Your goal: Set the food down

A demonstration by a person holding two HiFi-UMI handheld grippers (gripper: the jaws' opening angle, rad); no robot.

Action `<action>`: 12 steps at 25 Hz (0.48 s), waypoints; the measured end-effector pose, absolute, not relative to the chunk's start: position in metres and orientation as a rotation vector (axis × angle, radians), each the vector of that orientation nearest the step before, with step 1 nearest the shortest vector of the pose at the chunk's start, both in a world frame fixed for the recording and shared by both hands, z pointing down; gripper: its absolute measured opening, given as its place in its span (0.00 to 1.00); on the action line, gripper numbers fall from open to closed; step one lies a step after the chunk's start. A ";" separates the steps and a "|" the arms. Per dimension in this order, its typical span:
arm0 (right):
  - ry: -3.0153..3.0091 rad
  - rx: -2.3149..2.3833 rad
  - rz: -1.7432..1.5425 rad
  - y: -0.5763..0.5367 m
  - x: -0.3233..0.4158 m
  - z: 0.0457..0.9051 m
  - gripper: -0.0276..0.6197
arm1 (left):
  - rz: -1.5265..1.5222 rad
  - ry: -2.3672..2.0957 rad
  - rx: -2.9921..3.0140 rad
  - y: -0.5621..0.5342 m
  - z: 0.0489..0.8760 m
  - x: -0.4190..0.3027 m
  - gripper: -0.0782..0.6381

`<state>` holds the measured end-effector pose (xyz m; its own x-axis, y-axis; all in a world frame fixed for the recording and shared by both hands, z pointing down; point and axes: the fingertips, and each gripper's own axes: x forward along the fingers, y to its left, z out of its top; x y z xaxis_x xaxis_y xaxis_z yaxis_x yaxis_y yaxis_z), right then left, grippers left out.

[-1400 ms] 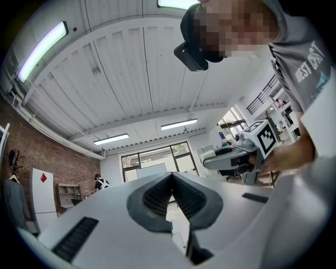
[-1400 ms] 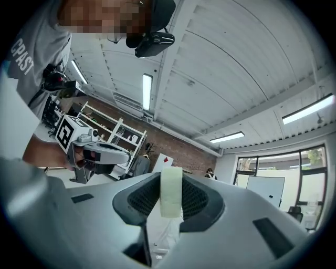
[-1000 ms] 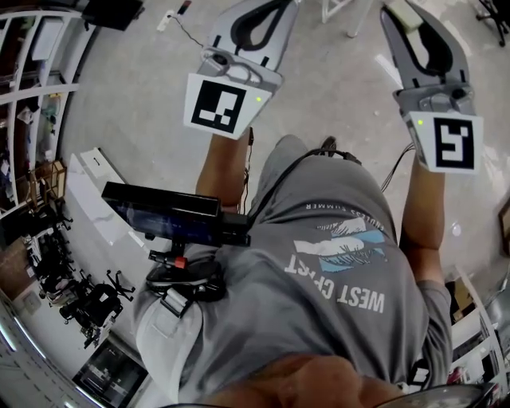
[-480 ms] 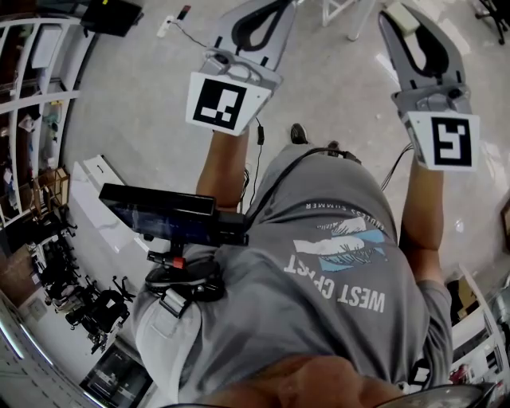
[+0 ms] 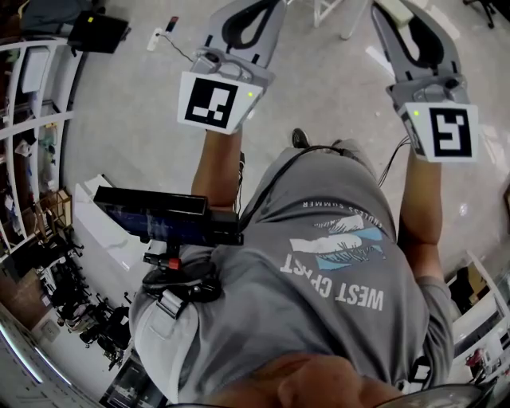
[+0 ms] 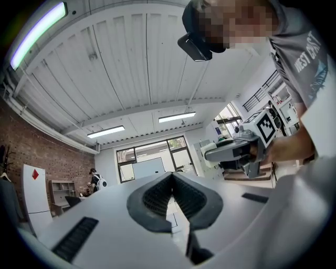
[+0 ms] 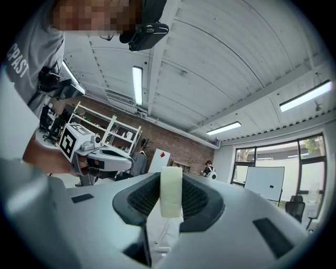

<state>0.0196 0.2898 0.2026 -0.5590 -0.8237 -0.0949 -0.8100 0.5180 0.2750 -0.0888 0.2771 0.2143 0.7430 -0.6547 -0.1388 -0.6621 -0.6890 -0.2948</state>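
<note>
In the right gripper view, a pale, whitish-green slab of food (image 7: 171, 192) stands upright between the dark ribbed pads, and my right gripper (image 7: 171, 181) is shut on it. In the head view the right gripper (image 5: 394, 8) is held out at upper right over the grey floor. My left gripper (image 5: 275, 6) is held out at upper left. Its tips meet with nothing between them in the left gripper view (image 6: 170, 177). Each gripper shows in the other's view, the right gripper (image 6: 236, 149) and the left gripper (image 7: 100, 153), side by side and apart.
I stand on a bare grey concrete floor (image 5: 135, 103). White shelving (image 5: 32, 80) lines the left side, with black office chairs (image 5: 80, 311) below it. White table legs (image 5: 327, 12) stand just ahead between the grippers. A black device (image 5: 163, 219) hangs at the person's waist.
The floor and shelving have slid down and right in the head view, and a shoe has come into sight. Both grippers have edged up and left. The grip on the food is unchanged.
</note>
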 end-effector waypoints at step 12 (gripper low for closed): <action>-2.698 1.421 -0.465 0.267 0.050 0.183 0.20 | 0.033 1.066 -2.668 0.256 0.201 -0.058 0.12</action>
